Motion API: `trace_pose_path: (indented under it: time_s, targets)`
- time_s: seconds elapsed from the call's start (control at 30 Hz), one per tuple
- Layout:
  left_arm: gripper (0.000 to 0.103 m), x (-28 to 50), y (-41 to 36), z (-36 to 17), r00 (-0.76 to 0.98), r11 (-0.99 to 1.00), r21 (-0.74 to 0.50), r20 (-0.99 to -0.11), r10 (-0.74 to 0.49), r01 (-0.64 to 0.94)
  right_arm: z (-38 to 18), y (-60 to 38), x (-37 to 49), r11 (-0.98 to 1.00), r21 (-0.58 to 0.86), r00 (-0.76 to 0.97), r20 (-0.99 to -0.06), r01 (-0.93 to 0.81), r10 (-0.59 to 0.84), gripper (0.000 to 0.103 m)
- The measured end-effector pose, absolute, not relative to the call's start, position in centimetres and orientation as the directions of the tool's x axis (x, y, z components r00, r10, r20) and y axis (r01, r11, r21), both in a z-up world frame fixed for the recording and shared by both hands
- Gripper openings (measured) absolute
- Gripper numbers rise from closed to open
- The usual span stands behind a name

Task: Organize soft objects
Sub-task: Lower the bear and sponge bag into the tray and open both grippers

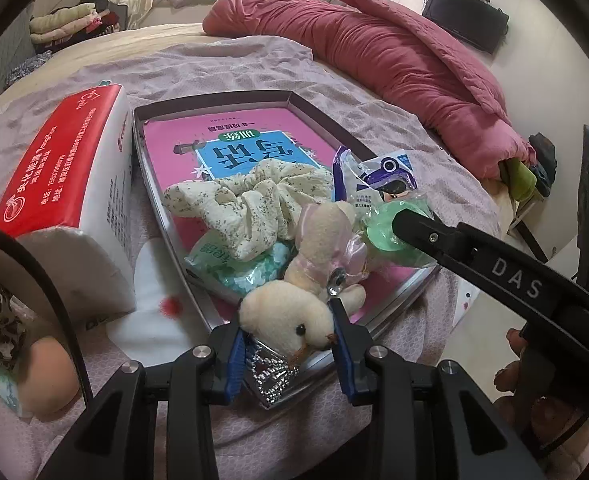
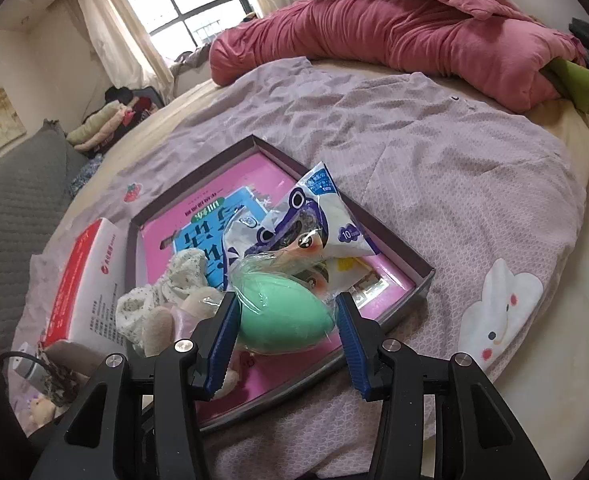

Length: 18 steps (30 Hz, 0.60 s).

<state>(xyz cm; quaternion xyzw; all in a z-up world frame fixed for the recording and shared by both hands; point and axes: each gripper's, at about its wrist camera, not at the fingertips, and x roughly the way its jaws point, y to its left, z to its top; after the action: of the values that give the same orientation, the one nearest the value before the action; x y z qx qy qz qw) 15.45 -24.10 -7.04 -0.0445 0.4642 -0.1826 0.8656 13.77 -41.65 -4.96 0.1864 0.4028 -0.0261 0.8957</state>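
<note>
A shallow dark-rimmed box (image 1: pixel 214 98) (image 2: pixel 422 280) lies on the bed with a pink book in it. On the book are a cream floral scrunchie (image 1: pixel 250 208) (image 2: pixel 182 276), a purple-and-white wipes pack (image 1: pixel 386 176) (image 2: pixel 326 216) and a teal packet (image 1: pixel 246 268). My left gripper (image 1: pixel 288 320) is shut on the head of a cream plush bunny (image 1: pixel 294 312) (image 2: pixel 162 328) at the box's near edge. My right gripper (image 2: pixel 286 312) (image 1: pixel 394 224) is shut on a green egg-shaped sponge (image 2: pixel 282 316) (image 1: pixel 378 228) in clear wrap, just over the box.
A red-and-white tissue pack (image 1: pixel 66 152) (image 2: pixel 82 288) lies left of the box. A silvery tiara (image 1: pixel 270 376) sits under the bunny's head. A rolled pink quilt (image 1: pixel 406 64) (image 2: pixel 394 28) lies across the far side of the bed. The lilac sheet (image 2: pixel 454 184) spreads to the right.
</note>
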Motion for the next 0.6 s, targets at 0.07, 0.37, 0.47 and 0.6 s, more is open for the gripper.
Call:
trace_pose_path:
  time_s: [0.07,0.37,0.47,0.6]
  targets:
    - [0.038,15.46,-24.07,-7.05,0.502,0.929,-0.248,-0.787,-0.358,0.275,-4.93,-41.53,13.81,0.933,0.298,0.671,-0.736,0.204,0.089,0.050]
    - [0.038,15.35,-24.13,-7.03,0.502,0.931,-0.238,-0.790,-0.351,0.277,-5.06,-41.53,13.93,0.935,0.273,0.660,-0.749,0.227,0.059,0.054]
    - [0.038,15.38,-24.11,-7.04,0.501,0.931,-0.237,-0.791,-0.351,0.277,-5.21,-41.77,13.89,0.931,0.276,0.655,-0.754,0.239,0.055,0.056]
    - [0.038,15.29,-24.17,-7.06,0.500,0.932,-0.232,-0.793,-0.347,0.279,-5.25,-42.08,13.87,0.928,0.276,0.654,-0.755,0.249,0.048,0.057]
